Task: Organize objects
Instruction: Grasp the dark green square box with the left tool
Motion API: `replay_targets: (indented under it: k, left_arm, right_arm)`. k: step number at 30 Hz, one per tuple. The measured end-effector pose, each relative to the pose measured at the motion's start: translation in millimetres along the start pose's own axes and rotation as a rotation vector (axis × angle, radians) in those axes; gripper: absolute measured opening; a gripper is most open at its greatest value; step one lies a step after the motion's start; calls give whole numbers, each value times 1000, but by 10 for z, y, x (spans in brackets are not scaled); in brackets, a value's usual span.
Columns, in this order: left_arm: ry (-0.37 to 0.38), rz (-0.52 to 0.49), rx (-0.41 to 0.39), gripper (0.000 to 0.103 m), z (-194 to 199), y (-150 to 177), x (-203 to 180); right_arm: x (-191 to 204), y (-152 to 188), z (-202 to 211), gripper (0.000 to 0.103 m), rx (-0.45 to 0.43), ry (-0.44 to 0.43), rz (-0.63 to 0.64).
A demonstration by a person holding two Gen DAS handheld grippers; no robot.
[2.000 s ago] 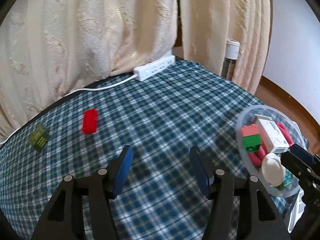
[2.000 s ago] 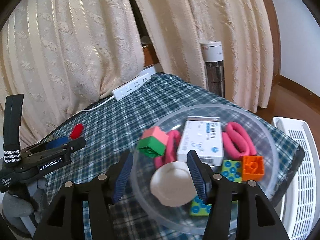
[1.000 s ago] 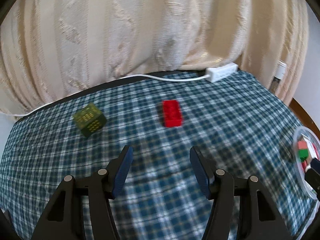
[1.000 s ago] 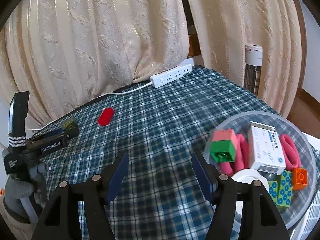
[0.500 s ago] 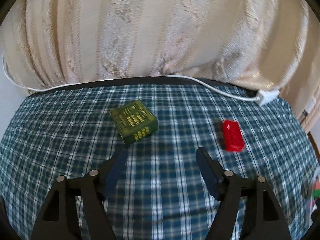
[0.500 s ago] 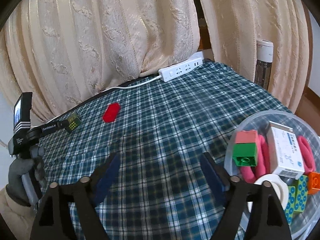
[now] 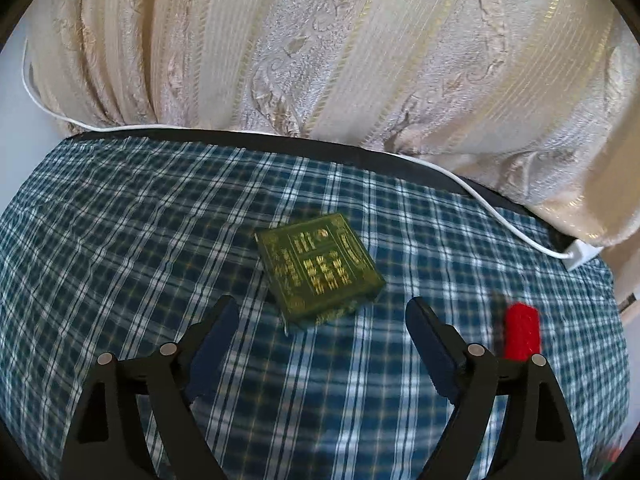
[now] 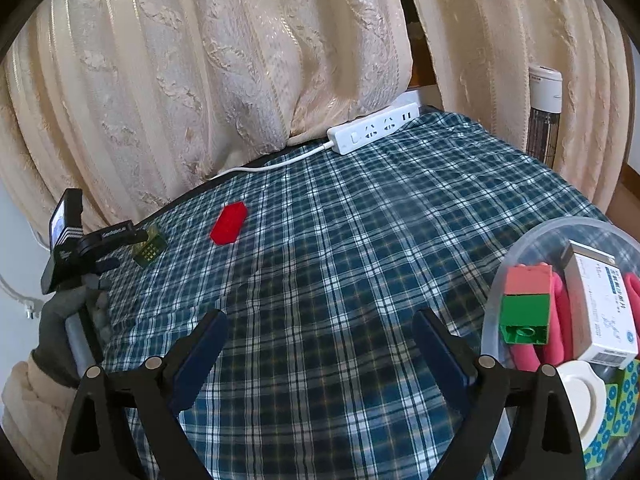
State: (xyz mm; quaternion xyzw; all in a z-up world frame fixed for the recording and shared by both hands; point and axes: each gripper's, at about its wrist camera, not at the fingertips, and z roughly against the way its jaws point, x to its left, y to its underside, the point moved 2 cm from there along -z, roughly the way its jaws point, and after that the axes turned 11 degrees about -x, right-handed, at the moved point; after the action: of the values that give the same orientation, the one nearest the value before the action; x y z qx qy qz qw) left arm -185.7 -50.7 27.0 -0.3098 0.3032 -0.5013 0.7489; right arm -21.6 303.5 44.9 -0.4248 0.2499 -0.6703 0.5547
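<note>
Left gripper point(image 7: 320, 320) hovers low over the checked tablecloth point(image 7: 160, 240), jaws spread wide and gripping nothing. Just beyond its fingertips, lined up with the gap between them, lies the green box point(image 7: 318, 266) with gold print, flat on the cloth and turned at an angle. Off to the right, close beside the right finger, sits the red brick point(image 7: 521, 330), partly hidden behind the gripper frame. Farther back a white cable point(image 7: 480, 196) runs along the table's far edge below the cream curtain point(image 7: 320, 48).

Over to the right gripper point(image 8: 320, 334): released too, jaws wide apart, nothing between them, poised above bare cloth. Near right is the clear bowl point(image 8: 532, 240), holding a pink-and-green block point(image 8: 524, 304), a white carton point(image 8: 600, 308), pink looped pieces point(image 8: 560, 320), a white round lid point(image 8: 584, 392) and green blocks with blue dots point(image 8: 624, 400). Far left, the gloved left hand point(image 8: 60, 320) holds its gripper at the green box, with the red brick to their right. At the far edge lies a white power strip point(image 8: 372, 128), and past the table on the right stands a tall heater point(image 8: 544, 116).
</note>
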Motion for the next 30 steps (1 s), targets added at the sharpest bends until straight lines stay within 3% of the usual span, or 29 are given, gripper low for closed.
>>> replay_targets:
  k: [7, 19, 30]
  left_arm:
    - [-46, 20, 21, 86, -277, -42, 8]
    - [-57, 53, 60, 86, -556, -14, 67]
    - [-48, -30, 28, 81, -484, 28, 46]
  right_arm:
    - [28, 17, -105, 96, 15, -9, -1]
    - [215, 69, -252, 96, 36, -14, 45]
    - [419, 121, -400, 96, 55, -14, 94]
